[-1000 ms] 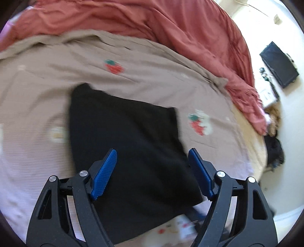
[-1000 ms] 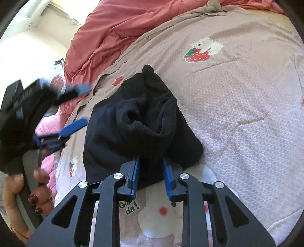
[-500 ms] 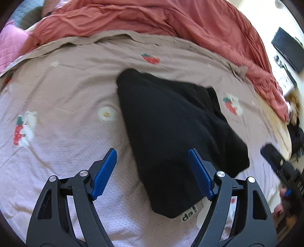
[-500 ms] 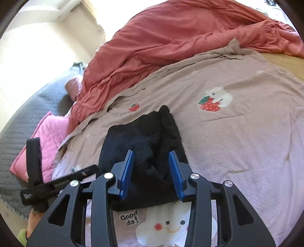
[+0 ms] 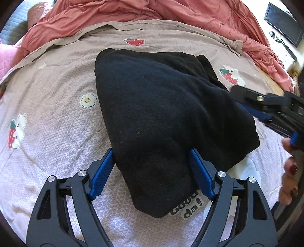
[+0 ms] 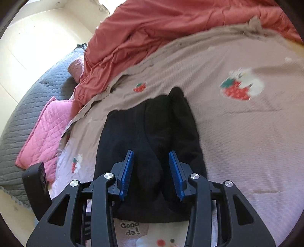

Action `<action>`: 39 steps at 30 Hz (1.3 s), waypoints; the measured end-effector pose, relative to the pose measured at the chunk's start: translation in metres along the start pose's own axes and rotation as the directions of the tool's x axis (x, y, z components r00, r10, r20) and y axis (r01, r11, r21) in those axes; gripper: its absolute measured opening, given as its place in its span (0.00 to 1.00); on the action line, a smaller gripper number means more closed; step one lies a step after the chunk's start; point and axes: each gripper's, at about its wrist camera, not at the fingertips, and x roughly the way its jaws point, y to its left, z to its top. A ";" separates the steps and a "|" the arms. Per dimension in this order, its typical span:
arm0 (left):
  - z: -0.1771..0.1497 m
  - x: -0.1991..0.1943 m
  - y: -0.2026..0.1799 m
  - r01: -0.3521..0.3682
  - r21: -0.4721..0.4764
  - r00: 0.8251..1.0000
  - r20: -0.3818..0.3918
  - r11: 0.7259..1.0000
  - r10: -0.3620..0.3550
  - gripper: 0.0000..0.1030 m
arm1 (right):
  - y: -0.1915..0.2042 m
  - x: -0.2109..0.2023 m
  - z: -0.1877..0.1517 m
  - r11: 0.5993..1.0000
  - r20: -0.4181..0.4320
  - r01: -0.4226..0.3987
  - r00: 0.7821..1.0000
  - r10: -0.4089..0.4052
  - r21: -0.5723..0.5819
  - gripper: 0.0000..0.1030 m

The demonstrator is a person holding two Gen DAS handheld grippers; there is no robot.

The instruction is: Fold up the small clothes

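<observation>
A black garment [image 5: 167, 106] lies folded into a thick bundle on the beige bedspread [image 5: 57, 133]. My left gripper [image 5: 152, 171] points down at it and is open wide, with the garment's near corner between its blue pads; the left pad [image 5: 103, 171] is at the cloth's edge. My right gripper [image 6: 152, 174] hovers over the garment [image 6: 152, 123] from the other side, partly open, with a dark fold below the gap and no cloth pinched. In the left wrist view the right gripper [image 5: 266, 108] shows at the right edge, with the person's hand [image 5: 288, 171] below it.
A red duvet [image 5: 133, 15] is heaped along the far side of the bed. A pink quilted pillow [image 6: 43, 129] and a grey quilt [image 6: 28, 91] lie at the left. A dark screen [image 5: 283, 20] stands beyond the bed. The bedspread [image 6: 247, 133] carries strawberry-and-bear prints.
My left gripper has come down and closer, so the garment's near corner is now between its fingers. My right gripper's jaws have opened off the garment's edge and it has drawn back.
</observation>
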 end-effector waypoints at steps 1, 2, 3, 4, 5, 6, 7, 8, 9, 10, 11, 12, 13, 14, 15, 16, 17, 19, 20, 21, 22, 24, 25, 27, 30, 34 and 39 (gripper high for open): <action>0.000 0.000 0.000 -0.001 0.002 1.000 0.003 1.000 0.001 0.69 | -0.001 0.004 0.001 1.000 -0.010 -0.008 1.000 0.008 0.007 0.38; 0.000 0.000 -0.002 -0.001 0.002 1.000 0.006 1.000 0.001 0.69 | -0.003 0.010 0.003 1.000 -0.024 -0.009 1.000 0.010 0.016 0.43; -0.001 -0.001 -0.002 -0.001 0.000 1.000 0.007 1.000 0.001 0.69 | -0.005 0.013 0.004 1.000 -0.036 -0.014 0.999 0.015 0.021 0.47; -0.001 -0.001 -0.001 0.003 -0.003 1.000 0.007 1.000 -0.003 0.69 | -0.008 0.017 0.005 0.999 -0.052 -0.023 0.998 0.024 0.032 0.48; -0.001 -0.002 -0.001 0.004 -0.004 1.000 0.008 1.000 -0.004 0.69 | -0.012 0.021 0.006 0.998 -0.061 -0.029 0.998 0.033 0.056 0.48; -0.001 -0.002 -0.001 0.004 -0.004 1.000 0.008 1.000 -0.004 0.69 | -0.014 0.024 0.007 0.997 -0.066 -0.037 0.997 0.042 0.071 0.50; -0.001 -0.002 -0.001 0.006 -0.005 1.000 0.006 1.000 -0.005 0.69 | -0.016 0.026 0.008 0.996 -0.073 -0.046 0.996 0.052 0.080 0.52; -0.001 -0.003 -0.001 0.007 -0.007 1.000 0.007 1.000 -0.007 0.69 | -0.017 0.029 0.009 0.995 -0.078 -0.054 0.995 0.061 0.084 0.53; -0.001 -0.003 -0.001 0.007 -0.008 1.000 0.007 1.000 -0.007 0.69 | -0.017 0.033 0.010 0.995 -0.084 -0.054 0.995 0.061 0.081 0.53; -0.001 -0.003 -0.001 0.007 -0.007 1.000 0.007 1.000 -0.007 0.69 | -0.017 0.035 0.010 0.996 -0.088 -0.051 0.994 0.058 0.074 0.53; -0.001 -0.003 -0.001 0.006 -0.004 1.000 0.008 1.000 -0.006 0.69 | -0.016 0.038 0.012 0.997 -0.090 -0.043 0.995 0.049 0.062 0.53; -0.002 -0.004 -0.001 0.005 -0.002 1.000 0.008 1.000 -0.005 0.69 | -0.015 0.040 0.013 0.998 -0.087 -0.032 0.996 0.036 0.056 0.52; -0.002 -0.004 -0.002 0.004 -0.002 1.000 0.008 1.000 -0.004 0.69 | -0.014 0.042 0.013 0.998 -0.089 -0.025 0.996 0.030 0.052 0.52; -0.001 -0.004 -0.002 0.003 -0.001 1.000 0.008 1.000 -0.003 0.69 | -0.012 0.041 0.013 0.999 -0.087 -0.021 0.996 0.025 0.043 0.46; -0.001 -0.003 -0.002 0.002 -0.001 1.000 0.008 1.000 -0.002 0.69 | -0.010 0.040 0.013 0.999 -0.085 -0.025 0.996 0.028 0.031 0.35; -0.001 -0.003 -0.002 0.002 -0.001 1.000 0.007 1.000 -0.002 0.69 | -0.009 0.040 0.013 0.999 -0.087 -0.038 0.995 0.040 0.024 0.33; -0.001 -0.003 -0.003 0.001 -0.001 1.000 0.009 1.000 -0.001 0.70 | -0.006 0.038 0.012 0.999 -0.075 -0.033 0.997 0.034 0.010 0.28; -0.001 -0.005 -0.003 0.003 -0.001 1.000 0.012 1.000 -0.003 0.70 | -0.003 0.036 0.013 0.999 -0.063 -0.033 0.998 0.032 -0.010 0.19; -0.001 -0.006 -0.003 0.005 -0.003 1.000 0.014 1.000 -0.004 0.70 | 0.001 0.031 0.014 0.999 -0.041 -0.032 0.999 0.031 -0.028 0.17; -0.001 -0.007 -0.003 0.009 -0.006 1.000 0.014 1.000 -0.009 0.70 | 0.005 0.029 0.015 0.999 -0.028 -0.029 0.999 0.028 -0.044 0.16; 0.000 -0.009 -0.002 0.015 -0.009 1.000 0.016 1.000 -0.014 0.70 | 0.011 0.023 0.015 0.997 -0.008 -0.017 1.000 0.017 -0.075 0.16; 0.001 -0.013 -0.002 0.030 -0.017 0.999 0.016 0.999 -0.030 0.70 | 0.021 0.014 0.015 0.991 0.019 0.016 1.000 -0.014 -0.136 0.15; 0.001 -0.015 -0.001 0.038 -0.020 0.999 0.015 0.999 -0.038 0.70 | 0.025 0.010 0.015 0.986 0.026 0.033 0.999 -0.029 -0.161 0.15; 0.002 -0.016 -0.002 0.064 -0.029 0.998 0.016 0.998 -0.064 0.71 | 0.030 0.001 0.015 0.976 0.048 0.063 0.997 -0.054 -0.207 0.15; 0.002 -0.009 -0.002 0.063 -0.040 0.998 -0.008 0.997 -0.063 0.72 | 0.021 0.009 0.013 0.967 0.017 0.124 0.992 -0.123 -0.222 0.16; -0.003 0.001 -0.007 0.049 -0.028 0.998 -0.032 0.998 -0.050 0.73 | -0.002 0.031 0.007 0.975 -0.069 0.170 0.981 -0.181 -0.147 0.24; -0.005 -0.001 -0.002 0.076 -0.052 0.996 -0.036 0.996 -0.078 0.73 | -0.014 0.023 0.011 0.982 -0.060 0.166 0.983 -0.172 -0.094 0.34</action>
